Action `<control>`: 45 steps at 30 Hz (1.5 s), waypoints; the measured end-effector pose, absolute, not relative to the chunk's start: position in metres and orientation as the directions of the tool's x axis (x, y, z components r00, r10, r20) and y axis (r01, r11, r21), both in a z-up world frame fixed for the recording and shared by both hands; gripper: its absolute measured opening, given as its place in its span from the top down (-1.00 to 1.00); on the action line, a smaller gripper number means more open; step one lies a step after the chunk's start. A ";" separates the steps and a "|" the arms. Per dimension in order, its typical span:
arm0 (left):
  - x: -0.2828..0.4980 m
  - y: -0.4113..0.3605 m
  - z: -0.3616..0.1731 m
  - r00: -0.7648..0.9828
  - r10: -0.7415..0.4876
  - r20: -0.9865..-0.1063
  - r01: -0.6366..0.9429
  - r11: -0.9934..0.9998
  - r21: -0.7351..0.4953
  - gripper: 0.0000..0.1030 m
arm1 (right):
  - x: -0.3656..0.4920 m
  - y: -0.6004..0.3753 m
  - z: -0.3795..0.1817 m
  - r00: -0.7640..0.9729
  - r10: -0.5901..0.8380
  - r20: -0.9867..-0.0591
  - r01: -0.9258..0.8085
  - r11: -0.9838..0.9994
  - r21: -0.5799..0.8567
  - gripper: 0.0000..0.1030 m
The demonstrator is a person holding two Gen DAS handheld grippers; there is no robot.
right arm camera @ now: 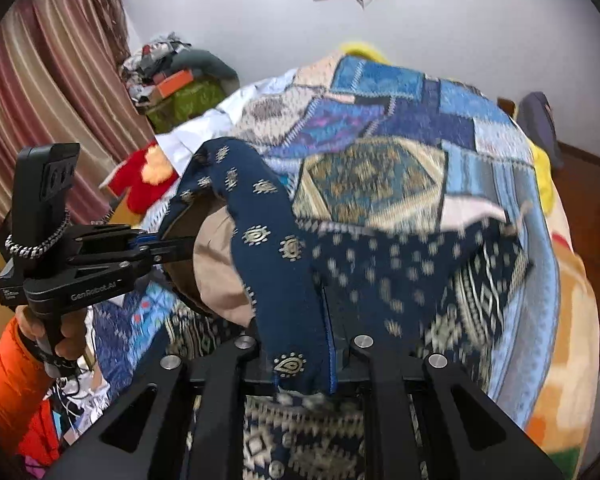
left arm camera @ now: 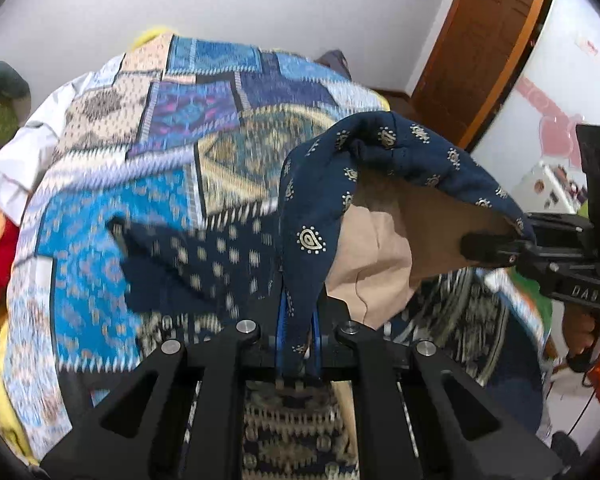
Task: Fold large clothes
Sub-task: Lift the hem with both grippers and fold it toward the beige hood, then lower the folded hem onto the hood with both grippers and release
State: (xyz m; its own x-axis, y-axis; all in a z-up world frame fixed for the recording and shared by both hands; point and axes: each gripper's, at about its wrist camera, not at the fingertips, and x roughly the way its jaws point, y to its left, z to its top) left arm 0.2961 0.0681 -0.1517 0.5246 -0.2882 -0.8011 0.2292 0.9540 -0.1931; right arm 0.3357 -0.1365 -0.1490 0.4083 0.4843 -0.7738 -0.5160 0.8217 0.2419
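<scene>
— Left wrist view first: why is the navy garment (left arm camera: 312,184) up off the bed (left arm camera: 100,184)?
— Both tongs pinch its edge. The left gripper (left arm camera: 298,340) has the cloth pressed between its fingers; the right gripper (left arm camera: 500,248) nips the same hem further along, so the tan lining hangs open between them.
— And the rest?
— It trails on the patchwork quilt near the bed's near edge. I'd guess they lift two corners to carry them over for a fold.

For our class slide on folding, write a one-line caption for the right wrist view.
Both grippers, right and left, clamp the navy garment's patterned edge above the patchwork bedspread.
</scene>
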 end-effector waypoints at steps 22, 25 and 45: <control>0.203 0.086 -0.246 0.351 -0.189 -0.917 0.143 0.979 -0.147 0.42 | 0.253 -0.192 -0.201 0.346 0.386 -0.855 -0.460 0.864 0.204 0.74; 0.201 0.103 -0.234 0.384 -0.142 -0.912 0.114 0.988 -0.106 0.42 | 0.251 -0.208 -0.199 0.332 0.387 -0.860 -0.450 0.867 0.217 0.74; 0.329 0.059 -0.167 0.510 -0.223 -0.831 0.205 0.969 -0.134 -0.27 | 0.302 -0.168 -0.151 0.390 0.447 -0.805 -0.471 0.848 0.242 0.74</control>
State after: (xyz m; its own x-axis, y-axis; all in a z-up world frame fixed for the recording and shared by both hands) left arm 0.3293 0.0595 -0.1669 0.5097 -0.2231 -0.8309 0.2054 0.9694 -0.1343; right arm 0.3022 -0.1684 -0.1507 0.3903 0.4469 -0.8049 -0.4713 0.8480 0.2424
